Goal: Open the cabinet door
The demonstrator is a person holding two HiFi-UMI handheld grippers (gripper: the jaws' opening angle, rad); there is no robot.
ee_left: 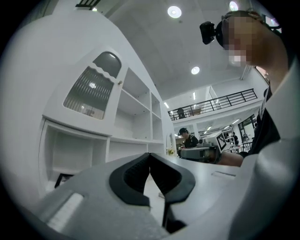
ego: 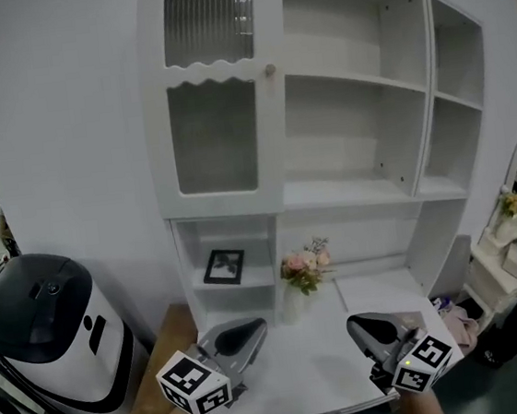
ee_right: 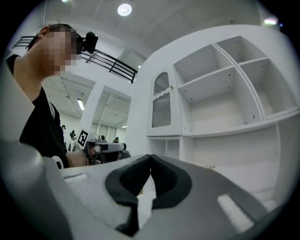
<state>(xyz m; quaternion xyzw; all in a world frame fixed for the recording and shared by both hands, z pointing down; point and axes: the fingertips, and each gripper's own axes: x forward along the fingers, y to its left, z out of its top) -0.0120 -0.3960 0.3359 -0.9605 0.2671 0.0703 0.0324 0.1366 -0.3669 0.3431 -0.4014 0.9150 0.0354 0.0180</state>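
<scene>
That white arch-topped wooden cabinet door (ego: 213,95), shut and well above both claws, wants its small round knob (ego: 270,70) pinched squarely and swung out leftward, I'd say, yet the left gripper (ego: 252,328) and right gripper (ego: 357,326) hang empty, tips together, below its ribbed-over-frosted glass panes.

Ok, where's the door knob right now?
Head view, upper centre: the knob sits on the right edge of the door, level with its scalloped rail, next to the open shelves.
</scene>
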